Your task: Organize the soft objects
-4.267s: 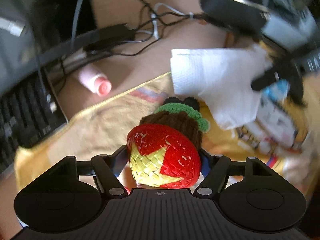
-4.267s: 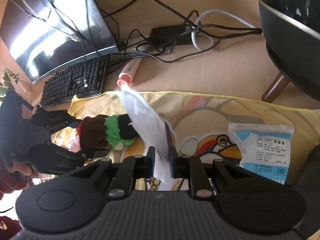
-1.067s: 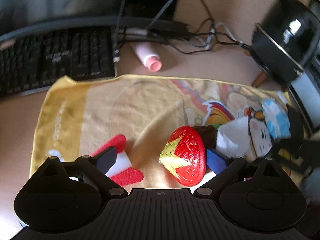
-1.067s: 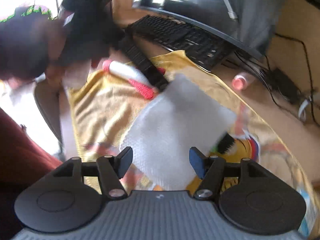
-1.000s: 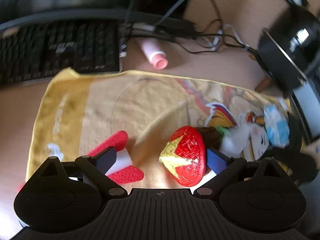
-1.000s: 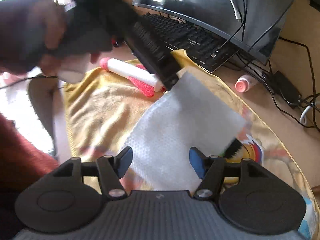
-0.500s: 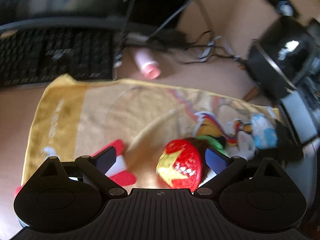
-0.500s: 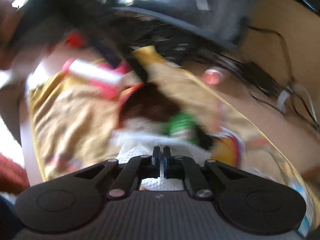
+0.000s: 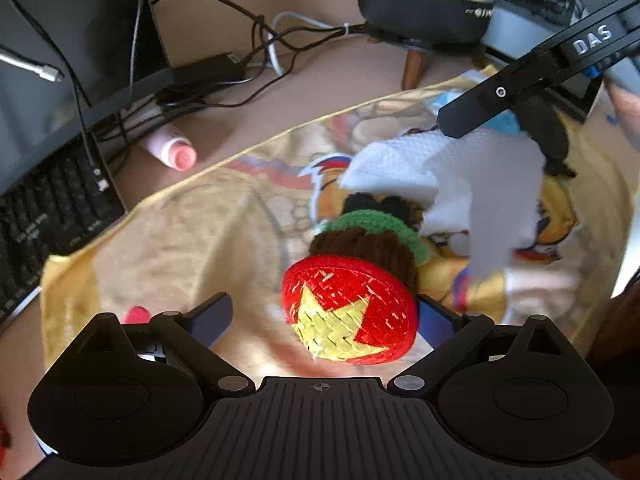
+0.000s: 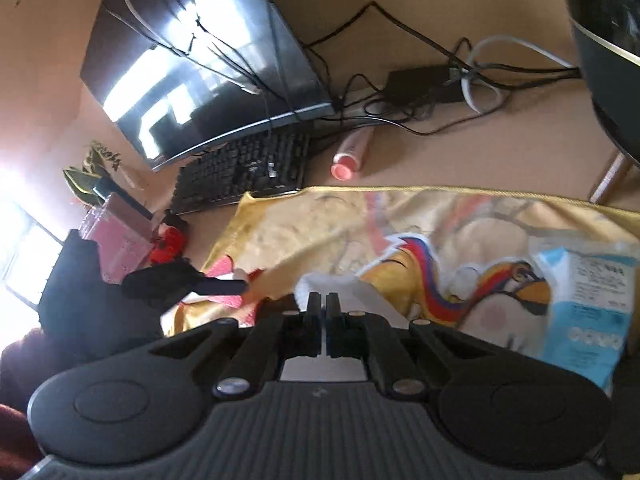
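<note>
A crochet doll (image 9: 352, 280) with a red hat bearing a yellow star lies on the yellow cartoon towel (image 9: 180, 240). It sits between the fingers of my left gripper (image 9: 324, 318), close against the right one. That gripper is open, with a wide gap on the doll's left. My right gripper (image 10: 321, 300) is shut on a white tissue (image 10: 360, 292). In the left wrist view the tissue (image 9: 472, 184) hangs crumpled from it, just beyond and above the doll's feet.
A keyboard (image 10: 244, 168), a monitor (image 10: 200, 60) and tangled cables (image 10: 432, 92) line the towel's far side, with a pink tube (image 10: 350, 152) beside them. A blue-and-white packet (image 10: 580, 300) lies on the towel at right. A black round appliance (image 9: 424, 0) stands behind.
My right gripper closed on the tissue that lay spread over the doll and lifted it up and away. My left gripper rolled and shifted, still open around the doll.
</note>
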`<state>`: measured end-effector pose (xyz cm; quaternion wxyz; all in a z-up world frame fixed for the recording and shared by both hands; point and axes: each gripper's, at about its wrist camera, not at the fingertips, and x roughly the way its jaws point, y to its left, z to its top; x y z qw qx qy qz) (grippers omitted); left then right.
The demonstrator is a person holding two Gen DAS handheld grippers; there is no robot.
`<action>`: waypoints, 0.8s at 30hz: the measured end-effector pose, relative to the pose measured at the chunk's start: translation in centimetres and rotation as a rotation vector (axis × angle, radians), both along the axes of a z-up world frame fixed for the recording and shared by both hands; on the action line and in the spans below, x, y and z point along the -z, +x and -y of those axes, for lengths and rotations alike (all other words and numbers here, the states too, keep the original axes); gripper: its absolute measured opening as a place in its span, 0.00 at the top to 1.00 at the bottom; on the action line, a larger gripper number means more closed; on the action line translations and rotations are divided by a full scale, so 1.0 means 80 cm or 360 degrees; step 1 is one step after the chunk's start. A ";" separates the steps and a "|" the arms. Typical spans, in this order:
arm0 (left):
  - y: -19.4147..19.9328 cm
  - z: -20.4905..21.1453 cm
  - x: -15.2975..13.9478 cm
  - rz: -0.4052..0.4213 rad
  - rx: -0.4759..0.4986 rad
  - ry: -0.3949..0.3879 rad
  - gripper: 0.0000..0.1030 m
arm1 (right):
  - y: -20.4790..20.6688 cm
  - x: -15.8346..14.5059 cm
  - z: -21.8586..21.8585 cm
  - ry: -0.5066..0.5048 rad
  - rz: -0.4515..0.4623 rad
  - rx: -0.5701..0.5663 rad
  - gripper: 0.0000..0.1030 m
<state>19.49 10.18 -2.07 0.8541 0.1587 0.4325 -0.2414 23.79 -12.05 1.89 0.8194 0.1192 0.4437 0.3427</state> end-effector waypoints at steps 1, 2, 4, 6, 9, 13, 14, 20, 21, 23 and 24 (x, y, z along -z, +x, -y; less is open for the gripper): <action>0.003 -0.003 -0.002 0.0005 -0.0019 -0.0007 0.04 | -0.001 0.001 -0.008 -0.0037 0.0025 -0.0019 0.92; 0.006 -0.007 -0.004 0.0009 -0.0040 -0.0015 0.03 | -0.003 0.002 -0.014 -0.0096 0.0061 -0.0039 0.86; 0.014 -0.019 -0.009 0.0004 -0.0125 -0.0064 0.02 | -0.020 0.007 -0.029 -0.0304 0.0208 -0.0127 0.59; 0.020 -0.029 -0.013 0.0001 -0.0205 -0.0108 0.02 | -0.042 0.010 -0.043 -0.0476 0.0363 -0.0253 0.29; 0.030 -0.040 -0.017 -0.0023 -0.0309 -0.0169 0.01 | -0.076 0.023 -0.071 -0.0657 0.0584 -0.0466 0.08; 0.039 -0.043 -0.020 -0.0066 -0.0387 -0.0203 0.01 | -0.113 0.049 -0.116 -0.0899 0.0861 -0.0715 0.08; 0.040 -0.043 -0.020 -0.0076 -0.0396 -0.0202 0.01 | -0.114 0.060 -0.127 -0.0958 0.0924 -0.0711 0.08; 0.032 -0.042 -0.023 -0.0086 -0.0379 -0.0146 0.02 | -0.086 0.076 -0.137 -0.0974 0.0931 -0.0503 0.58; 0.030 -0.044 -0.024 -0.0076 -0.0379 -0.0145 0.02 | -0.079 0.069 -0.128 -0.0942 0.0875 -0.0477 0.84; 0.026 -0.048 -0.022 -0.0073 -0.0395 -0.0164 0.02 | -0.064 0.056 -0.110 -0.0883 0.0757 -0.0425 0.93; 0.024 -0.050 -0.022 -0.0071 -0.0407 -0.0176 0.02 | -0.056 0.049 -0.098 -0.0838 0.0696 -0.0382 0.93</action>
